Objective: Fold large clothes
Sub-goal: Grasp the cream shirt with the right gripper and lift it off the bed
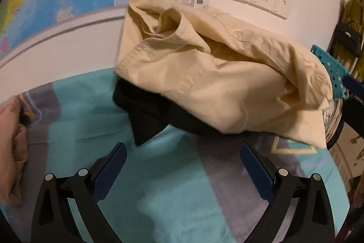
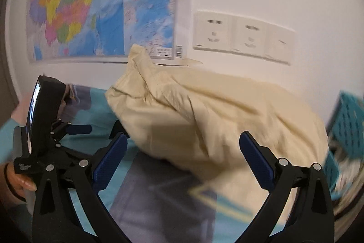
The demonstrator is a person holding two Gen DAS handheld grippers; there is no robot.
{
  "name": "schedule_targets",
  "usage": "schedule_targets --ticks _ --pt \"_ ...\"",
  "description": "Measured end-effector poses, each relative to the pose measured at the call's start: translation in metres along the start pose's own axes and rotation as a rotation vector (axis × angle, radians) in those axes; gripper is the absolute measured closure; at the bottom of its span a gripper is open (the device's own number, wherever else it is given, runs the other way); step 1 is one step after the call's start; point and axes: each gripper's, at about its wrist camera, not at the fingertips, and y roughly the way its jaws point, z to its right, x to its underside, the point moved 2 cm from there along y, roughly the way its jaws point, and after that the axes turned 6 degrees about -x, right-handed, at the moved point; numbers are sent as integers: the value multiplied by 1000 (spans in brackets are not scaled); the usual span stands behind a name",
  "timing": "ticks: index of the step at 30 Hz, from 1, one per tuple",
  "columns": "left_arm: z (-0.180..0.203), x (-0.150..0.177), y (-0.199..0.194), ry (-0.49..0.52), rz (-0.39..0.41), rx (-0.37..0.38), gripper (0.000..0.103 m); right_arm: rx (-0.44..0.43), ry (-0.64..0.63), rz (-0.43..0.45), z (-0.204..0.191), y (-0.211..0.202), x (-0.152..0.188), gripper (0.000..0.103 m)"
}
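A crumpled cream shirt lies heaped on the bed against the wall, on top of a black garment that sticks out below its near left side. In the left wrist view my left gripper is open just short of the pile, nothing between its blue pads. In the right wrist view the same cream shirt fills the middle, and my right gripper is open with its tips at the heap's near edge. The left gripper shows at the left of that view, held by a hand.
The bed sheet has teal and grey stripes. A pink cloth lies at its left edge. A map and wall sockets are behind the pile. A teal perforated basket stands at the right, past the bed edge.
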Motion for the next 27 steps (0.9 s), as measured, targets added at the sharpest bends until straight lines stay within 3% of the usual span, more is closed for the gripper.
schedule_targets --ticks 5,8,9,10,11,12,15,17,18,19,21,23,24,25,27 --pt "1 -10 23 -15 -15 -3 7 9 -90 -84 6 59 -20 6" --pt "-1 -13 28 -9 5 -11 7 12 -145 -137 11 89 -24 23" --pt "-3 -14 30 -17 6 0 7 11 -160 -149 12 94 -24 38" --pt "-6 -15 32 -24 2 9 7 7 -172 -155 14 94 -25 60" --pt "-7 -15 33 -27 4 14 7 2 -179 -154 18 91 -28 73" --pt "-9 -16 34 -28 13 21 7 -10 -173 -149 23 86 -30 92" --pt "-11 -17 33 -8 39 18 7 -29 -130 -58 37 61 -44 94" --pt "-14 -17 34 11 58 23 7 -32 -113 -42 42 58 -49 81" --pt "-17 -18 34 5 60 28 7 -44 -108 -65 42 64 -48 60" --pt "-18 -18 35 0 59 39 7 -44 -116 -82 42 72 -48 46" --pt "-23 -21 38 -8 65 47 7 -29 -170 -126 32 89 -43 41" --pt "-27 -19 39 -2 71 50 7 -41 -211 -138 23 100 -42 47" --pt "-29 -19 39 0 74 49 7 -46 -241 -154 19 108 -43 63" --pt "-33 -18 38 -1 75 52 7 -34 -263 -168 16 112 -45 95" --pt "-39 -20 40 -6 69 63 7 -39 -252 -154 17 107 -58 99"
